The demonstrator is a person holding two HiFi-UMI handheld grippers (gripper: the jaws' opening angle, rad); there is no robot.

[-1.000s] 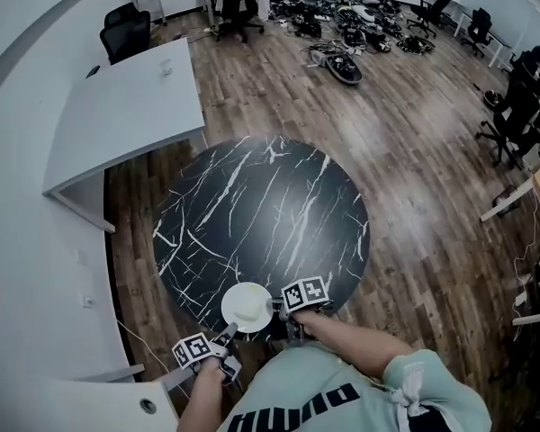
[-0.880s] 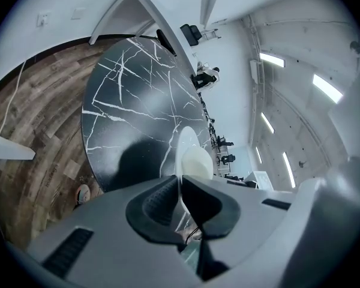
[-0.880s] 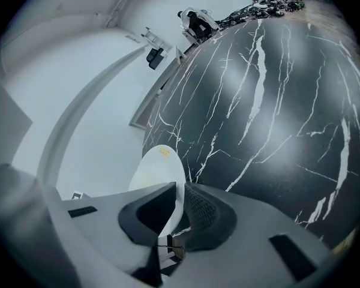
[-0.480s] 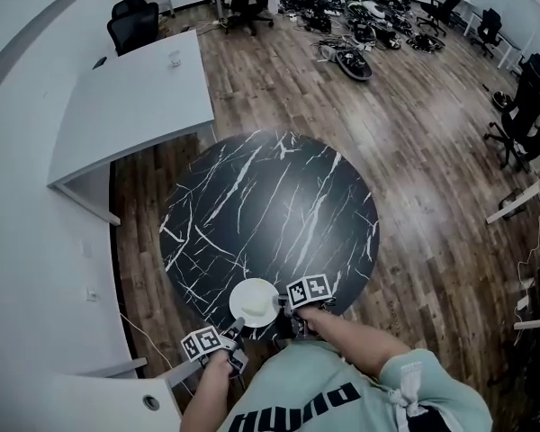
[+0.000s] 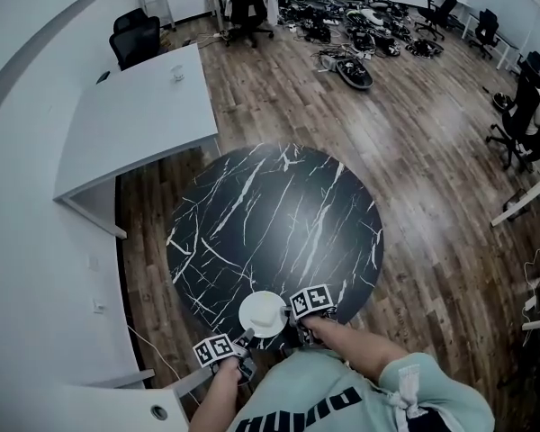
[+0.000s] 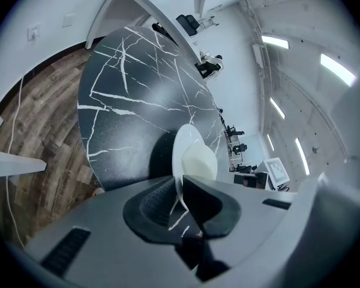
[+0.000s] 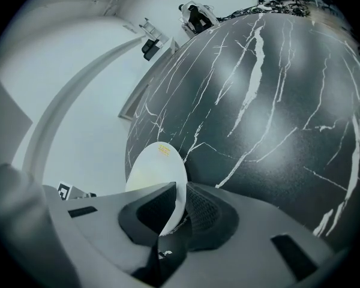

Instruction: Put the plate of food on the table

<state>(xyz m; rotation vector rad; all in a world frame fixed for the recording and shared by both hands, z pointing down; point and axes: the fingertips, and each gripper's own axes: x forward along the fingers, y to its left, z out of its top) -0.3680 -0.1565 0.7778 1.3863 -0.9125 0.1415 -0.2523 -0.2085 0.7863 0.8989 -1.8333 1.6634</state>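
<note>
Edgewise, plate (image 5: 263,314) sits between right gripper's (image 7: 181,189) and left gripper's (image 6: 180,183) just-opening jaws.

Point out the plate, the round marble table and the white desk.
plate (image 7: 153,173): right gripper view, on its bare underside.
round marble table (image 5: 279,219): head view, on the bare middle of its top.
white desk (image 5: 135,115): head view, on the middle of its top.

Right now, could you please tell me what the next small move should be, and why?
Probably lower the plate the last bit onto the table. The left tongs and right tongs both hold its rim, the left having just opened slightly with the rim between them, and its shadow suggests it isn't down yet.
</note>
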